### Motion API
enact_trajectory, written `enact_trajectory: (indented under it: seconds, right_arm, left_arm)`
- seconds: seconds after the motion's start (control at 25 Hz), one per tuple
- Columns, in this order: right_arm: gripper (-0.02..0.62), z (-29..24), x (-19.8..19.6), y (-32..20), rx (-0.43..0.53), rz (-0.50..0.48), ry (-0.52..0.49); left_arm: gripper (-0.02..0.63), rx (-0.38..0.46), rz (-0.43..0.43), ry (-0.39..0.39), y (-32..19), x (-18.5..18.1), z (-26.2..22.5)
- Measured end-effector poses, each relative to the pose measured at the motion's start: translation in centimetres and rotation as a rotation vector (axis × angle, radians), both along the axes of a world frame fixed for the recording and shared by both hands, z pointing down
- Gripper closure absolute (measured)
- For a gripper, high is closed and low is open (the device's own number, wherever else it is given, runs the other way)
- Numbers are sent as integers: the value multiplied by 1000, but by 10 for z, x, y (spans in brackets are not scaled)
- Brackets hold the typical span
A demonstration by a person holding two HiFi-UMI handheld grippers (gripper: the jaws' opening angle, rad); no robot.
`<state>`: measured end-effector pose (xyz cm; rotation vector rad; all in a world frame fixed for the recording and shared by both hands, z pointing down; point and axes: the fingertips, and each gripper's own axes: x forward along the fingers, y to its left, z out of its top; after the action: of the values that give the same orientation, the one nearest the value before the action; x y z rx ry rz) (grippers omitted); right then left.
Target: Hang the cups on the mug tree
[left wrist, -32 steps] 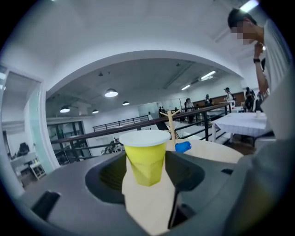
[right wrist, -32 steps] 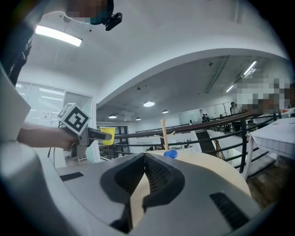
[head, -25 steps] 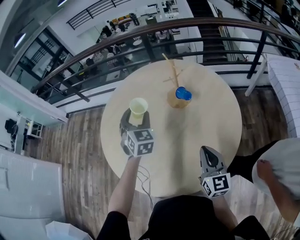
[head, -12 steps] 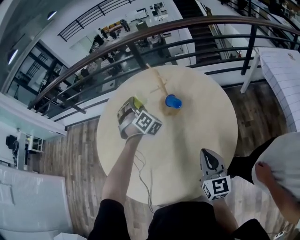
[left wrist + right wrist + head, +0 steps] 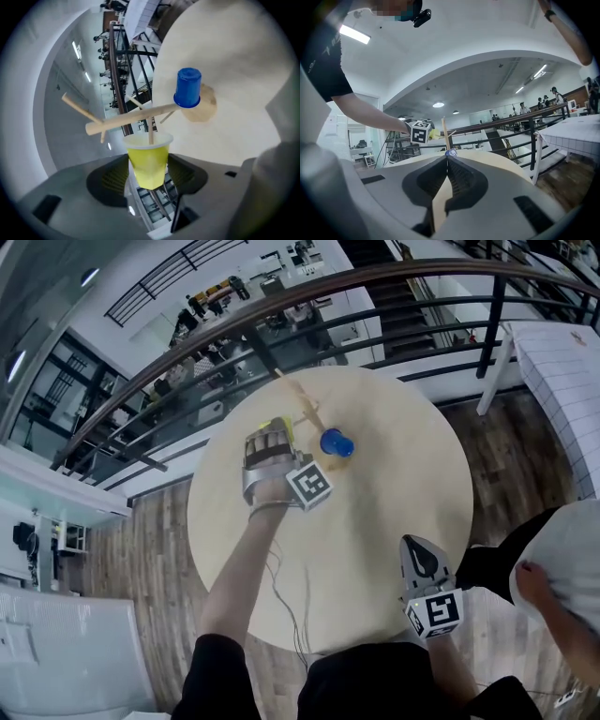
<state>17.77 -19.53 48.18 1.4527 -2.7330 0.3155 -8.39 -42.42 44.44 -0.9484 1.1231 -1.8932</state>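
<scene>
while the left gripper [image 5: 149, 180] pinches the yellow cup [image 5: 147, 154] mouth-first at a peg of the mug tree [image 5: 136, 117] on the table's [image 5: 375, 521] far side, a skewed push could topple the tree or dislodge the blue cup [image 5: 188, 87]; right gripper [image 5: 446, 161] closed, empty.

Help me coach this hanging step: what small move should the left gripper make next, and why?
Probably ease the left gripper a little further toward the mug tree, so the yellow cup slides deeper over the peg. Its jaws clamp the cup, and the peg's tip seems only just inside the rim; releasing now might drop it.
</scene>
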Motion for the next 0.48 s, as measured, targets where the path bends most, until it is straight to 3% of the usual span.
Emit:
enact_trajectory:
  seconds: [0.28, 0.48]
  right_arm:
    - [586, 1, -1, 0, -10, 2, -7]
    - [586, 3, 3, 0, -21, 21, -3]
  left_arm:
    - [345, -142, 24, -239, -5, 12, 30]
    - [345, -178, 40, -317, -7, 16, 40]
